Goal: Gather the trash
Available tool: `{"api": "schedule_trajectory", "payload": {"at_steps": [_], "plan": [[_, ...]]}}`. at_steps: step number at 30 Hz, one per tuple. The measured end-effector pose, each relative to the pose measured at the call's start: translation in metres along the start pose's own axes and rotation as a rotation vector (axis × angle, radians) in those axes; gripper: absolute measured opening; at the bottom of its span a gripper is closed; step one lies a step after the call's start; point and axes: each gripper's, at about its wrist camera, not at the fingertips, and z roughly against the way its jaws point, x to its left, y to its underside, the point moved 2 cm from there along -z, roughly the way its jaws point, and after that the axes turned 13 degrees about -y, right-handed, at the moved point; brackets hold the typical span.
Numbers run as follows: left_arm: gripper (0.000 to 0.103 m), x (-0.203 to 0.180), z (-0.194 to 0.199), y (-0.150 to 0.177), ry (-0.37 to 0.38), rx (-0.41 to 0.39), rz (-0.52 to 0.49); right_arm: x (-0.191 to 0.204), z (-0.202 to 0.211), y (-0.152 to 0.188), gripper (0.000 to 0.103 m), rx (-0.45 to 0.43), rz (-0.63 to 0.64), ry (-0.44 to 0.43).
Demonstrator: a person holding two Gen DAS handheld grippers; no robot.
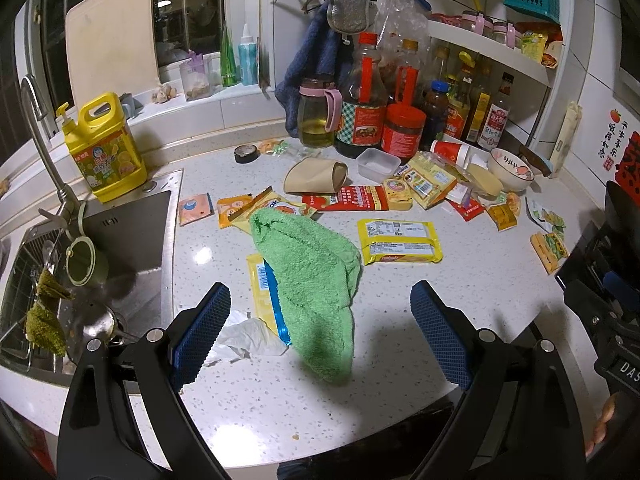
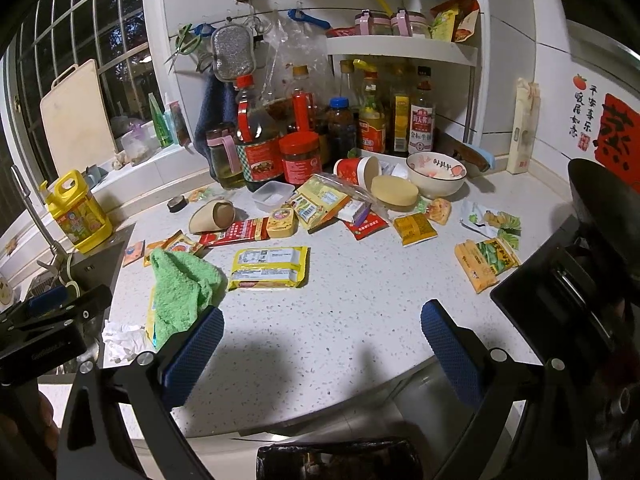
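Snack wrappers litter the white speckled counter (image 1: 460, 296): a yellow biscuit pack (image 1: 400, 240) (image 2: 270, 268), a red wrapper (image 1: 346, 197), a yellow-blue wrapper (image 1: 266, 292) half under a green towel (image 1: 316, 280) (image 2: 180, 288), crumpled white tissue (image 1: 248, 338) (image 2: 122, 340), a flattened paper cup (image 1: 316, 176) (image 2: 212, 216), and a green-orange packet (image 2: 486, 264). My left gripper (image 1: 320, 316) is open and empty, just above the towel's near end. My right gripper (image 2: 322, 340) is open and empty over bare counter.
A steel sink (image 1: 120, 248) with a faucet lies left, beside a yellow detergent jug (image 1: 106, 148). Bottles and jars (image 1: 360, 112) crowd the back under a shelf. A bowl (image 2: 436, 172) stands back right. A dark bin opening (image 2: 340, 460) is below the counter edge.
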Motion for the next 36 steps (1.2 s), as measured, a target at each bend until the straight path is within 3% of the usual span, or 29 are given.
{"api": "schedule_trajectory", "payload": {"at_steps": [36], "plan": [[0.089,0.0025,-0.0020,0.0031,0.002,0.010,-0.003,-0.0029,-0.0047,0.0031,0.098,0.006,-0.014,0.010]]}}
